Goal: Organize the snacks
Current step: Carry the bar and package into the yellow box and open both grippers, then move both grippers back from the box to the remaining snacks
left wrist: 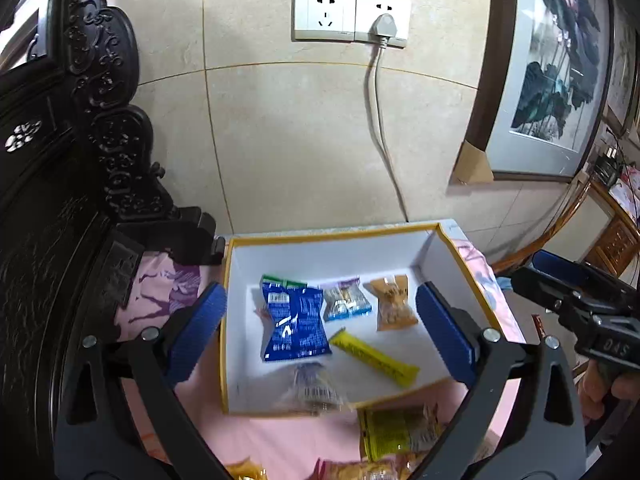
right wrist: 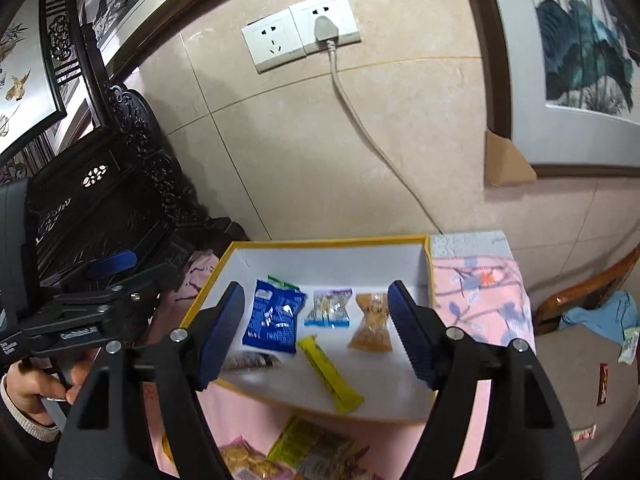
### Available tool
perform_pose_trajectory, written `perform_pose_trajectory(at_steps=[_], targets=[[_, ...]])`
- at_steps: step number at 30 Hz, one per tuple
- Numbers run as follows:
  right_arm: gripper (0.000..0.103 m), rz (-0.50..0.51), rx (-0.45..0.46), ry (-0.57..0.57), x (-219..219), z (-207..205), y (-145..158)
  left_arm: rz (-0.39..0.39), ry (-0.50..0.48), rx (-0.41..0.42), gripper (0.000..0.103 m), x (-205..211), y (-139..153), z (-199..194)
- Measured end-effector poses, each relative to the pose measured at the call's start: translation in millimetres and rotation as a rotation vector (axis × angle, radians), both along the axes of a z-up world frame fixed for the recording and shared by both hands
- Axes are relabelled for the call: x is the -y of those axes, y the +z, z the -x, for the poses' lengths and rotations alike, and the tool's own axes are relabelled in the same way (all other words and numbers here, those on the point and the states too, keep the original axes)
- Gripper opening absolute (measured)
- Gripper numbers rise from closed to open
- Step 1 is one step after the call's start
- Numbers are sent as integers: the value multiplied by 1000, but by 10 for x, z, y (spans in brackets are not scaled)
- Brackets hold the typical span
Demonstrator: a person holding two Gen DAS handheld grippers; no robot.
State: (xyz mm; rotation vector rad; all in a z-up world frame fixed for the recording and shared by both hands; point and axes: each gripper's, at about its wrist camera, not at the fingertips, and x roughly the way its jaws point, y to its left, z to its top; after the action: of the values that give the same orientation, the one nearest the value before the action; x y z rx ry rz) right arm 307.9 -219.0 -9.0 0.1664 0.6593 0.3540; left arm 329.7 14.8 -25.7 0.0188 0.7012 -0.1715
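Note:
A white box with a yellow rim [left wrist: 236, 320] [right wrist: 400, 248] sits on a pink cloth. Inside lie a blue packet [left wrist: 294, 324] [right wrist: 274, 320], a small clear-and-blue packet [left wrist: 345, 300] [right wrist: 330, 308], an orange packet [left wrist: 394, 304] [right wrist: 372, 328], a yellow bar [left wrist: 374, 356] [right wrist: 330, 374] and a blurred clear packet [left wrist: 310, 390] [right wrist: 250, 360] near the front wall. My left gripper [left wrist: 322, 328] is open and empty above the box. My right gripper [right wrist: 318, 330] is open and empty above the box.
More snack packets lie on the cloth in front of the box [left wrist: 396, 432] [right wrist: 316, 448]. A dark carved wooden cabinet [left wrist: 60, 200] stands left. A tiled wall with sockets [left wrist: 352, 14] and a cable is behind. Framed pictures [left wrist: 552, 60] lean at the right.

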Motion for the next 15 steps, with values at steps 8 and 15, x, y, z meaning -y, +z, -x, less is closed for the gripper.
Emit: perform_pose_trajectory(at_steps=[8,15], targets=[[75,34,-67,-24,338,558,-258,-20,29,-26,99,-153,-117,607],[75,80,-172,-27,659,1105,-762,-4,69,-129,99,-381,-436,1128]])
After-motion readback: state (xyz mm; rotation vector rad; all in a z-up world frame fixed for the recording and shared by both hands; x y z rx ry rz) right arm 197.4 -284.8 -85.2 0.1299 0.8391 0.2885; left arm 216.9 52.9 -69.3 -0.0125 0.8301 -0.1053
